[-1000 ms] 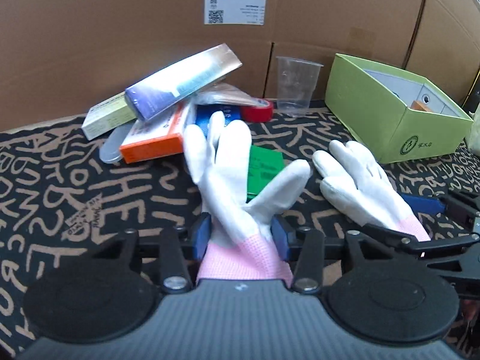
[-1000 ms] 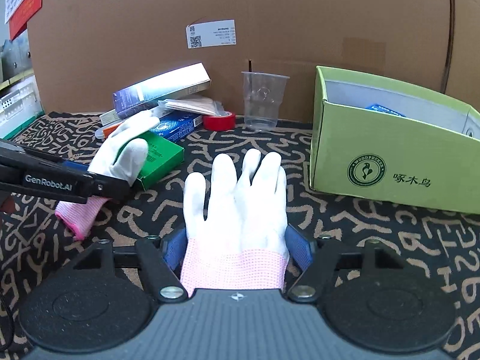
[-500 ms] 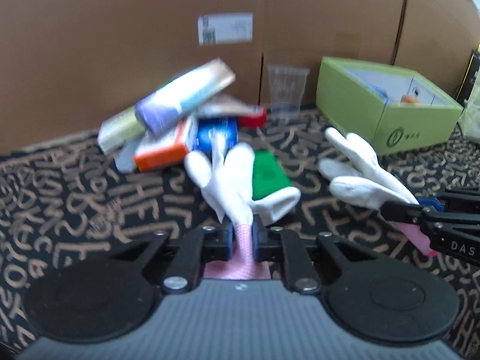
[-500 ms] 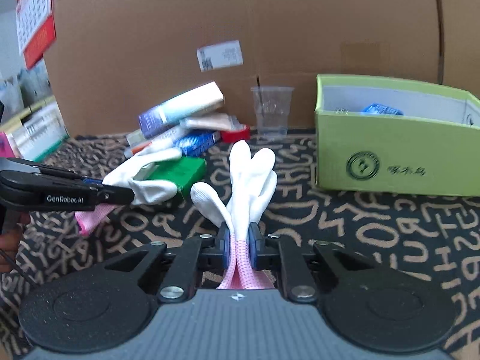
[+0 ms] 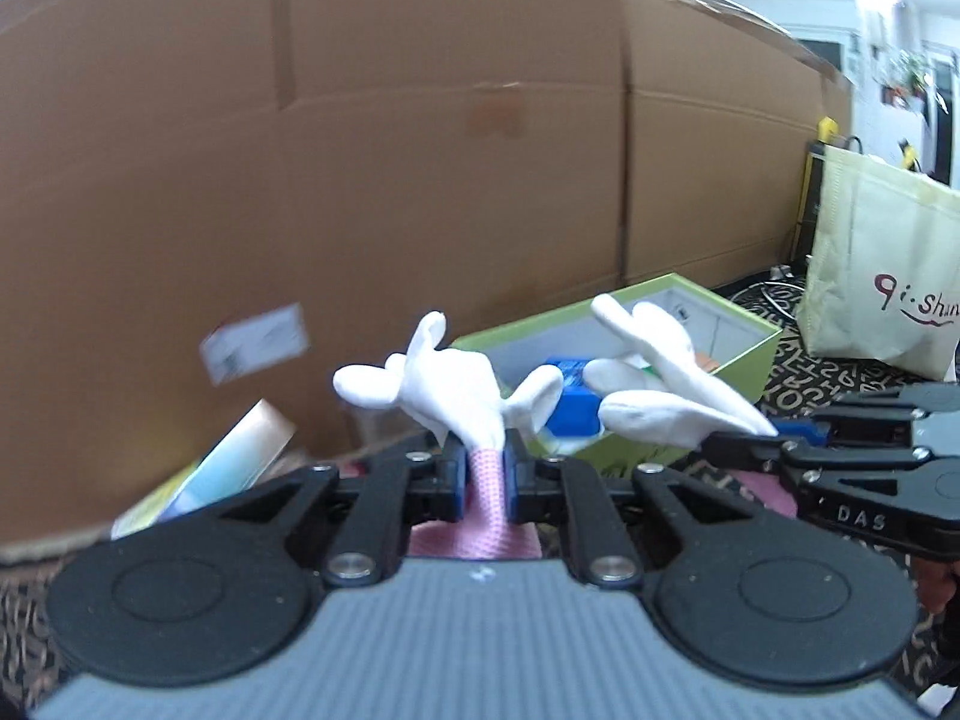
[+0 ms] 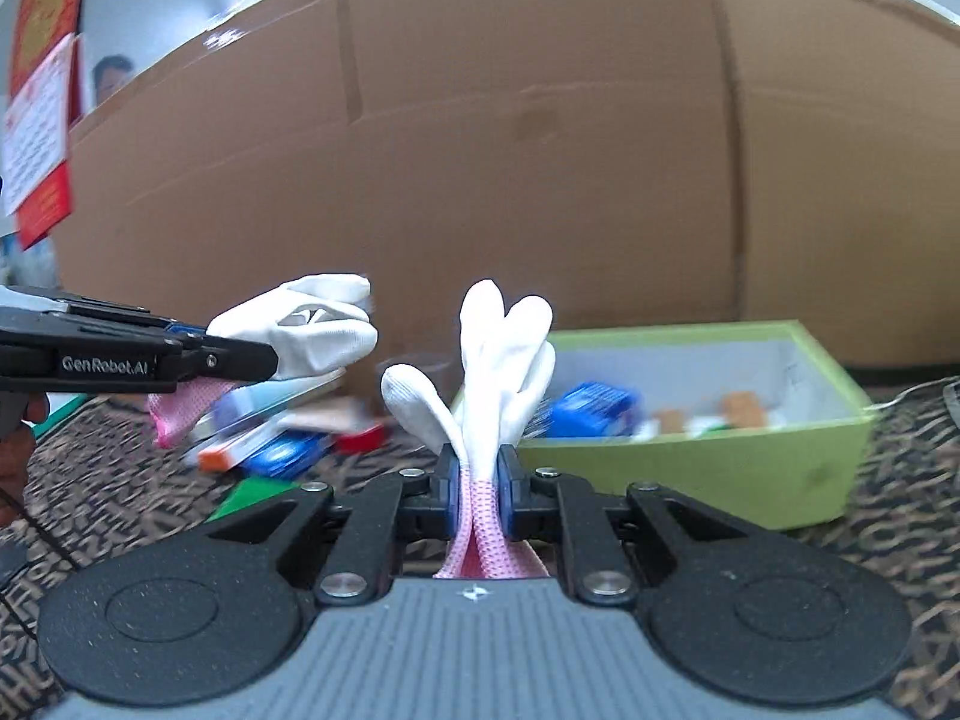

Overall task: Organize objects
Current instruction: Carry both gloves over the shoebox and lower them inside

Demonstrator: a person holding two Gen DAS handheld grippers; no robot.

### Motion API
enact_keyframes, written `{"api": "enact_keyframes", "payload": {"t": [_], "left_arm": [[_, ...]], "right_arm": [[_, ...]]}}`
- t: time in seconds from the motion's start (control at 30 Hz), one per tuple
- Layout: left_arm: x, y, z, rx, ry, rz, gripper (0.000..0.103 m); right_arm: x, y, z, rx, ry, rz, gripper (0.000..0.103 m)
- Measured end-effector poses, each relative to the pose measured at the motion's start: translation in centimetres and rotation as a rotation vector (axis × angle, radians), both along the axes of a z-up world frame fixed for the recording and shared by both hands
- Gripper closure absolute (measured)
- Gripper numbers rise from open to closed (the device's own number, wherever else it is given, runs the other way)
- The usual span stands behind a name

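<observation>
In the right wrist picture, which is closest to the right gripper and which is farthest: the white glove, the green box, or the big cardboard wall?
1. White fabric glove with pink cuff: pinched in the right gripper.
2. Light green open cardboard box: ahead, to the right.
3. Big brown cardboard wall: farthest, behind everything.

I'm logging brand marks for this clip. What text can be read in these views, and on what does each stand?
"GenRobot.AI": side of the left gripper, seen from the right wrist.
"DAS": side of the right gripper, seen from the left wrist.
"qi-Shin", cut off at the frame edge: cream tote bag.
White shipping label on the cardboard: blurred, unreadable.
Red wall posters: too blurred to read.
</observation>
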State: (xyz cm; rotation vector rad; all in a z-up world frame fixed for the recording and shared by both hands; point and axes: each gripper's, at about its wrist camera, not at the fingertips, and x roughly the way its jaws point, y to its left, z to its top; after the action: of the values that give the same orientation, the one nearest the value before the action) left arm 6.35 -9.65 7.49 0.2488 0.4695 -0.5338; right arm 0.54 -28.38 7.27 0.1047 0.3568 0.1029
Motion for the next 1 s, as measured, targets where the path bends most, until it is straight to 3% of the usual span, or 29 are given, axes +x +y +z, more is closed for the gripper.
{"api": "enact_keyframes", "payload": {"t": [0.13, 0.37, 0.6, 0.77, 0.8, 0.83, 0.87, 0.9, 0.93, 1.0], "left_arm": [[1.9, -4.7, 0.3, 0.019, -0.015, -0.046, 0.091], [5.0, -12.1, 0.0, -0.071, 0.06, -0.156, 0.092], [10.6, -16.9, -2.5, -0.146, 0.142, -0.123, 0.092], [12.7, -18.8, -4.9, -0.108, 0.152, -0.088, 0.09], [13.0, -19.0, -5.5, -0.101, 0.159, -0.083, 0.081], [13.3, -19.1, -6.0, -0.093, 0.167, -0.082, 0.054], [13.4, -18.9, -6.6, -0.088, 0.169, -0.072, 0.038], [13.2, -18.5, -7.0, -0.087, 0.15, -0.048, 0.016], [12.8, -18.0, -7.3, -0.09, 0.115, -0.027, 0.01], [12.2, -17.3, -7.8, -0.079, 0.066, -0.024, 0.005]], "right_arm": [[0.7, -3.3, 1.0, -0.022, -0.025, -0.09, 0.088], [3.5, -8.4, 1.0, -0.07, -0.025, -0.214, 0.088], [7.7, -11.7, 0.2, -0.131, -0.02, -0.252, 0.088], [10.8, -12.7, -1.7, -0.13, 0.025, -0.238, 0.088], [11.2, -12.7, -2.2, -0.131, 0.044, -0.223, 0.086], [11.7, -12.6, -2.8, -0.14, 0.068, -0.204, 0.074], [11.9, -12.4, -3.3, -0.16, 0.087, -0.198, 0.055], [11.7, -12.2, -3.6, -0.184, 0.091, -0.203, 0.046], [11.4, -11.9, -3.9, -0.207, 0.076, -0.212, 0.035], [10.5, -11.6, -4.1, -0.241, 0.046, -0.229, 0.032]]}}
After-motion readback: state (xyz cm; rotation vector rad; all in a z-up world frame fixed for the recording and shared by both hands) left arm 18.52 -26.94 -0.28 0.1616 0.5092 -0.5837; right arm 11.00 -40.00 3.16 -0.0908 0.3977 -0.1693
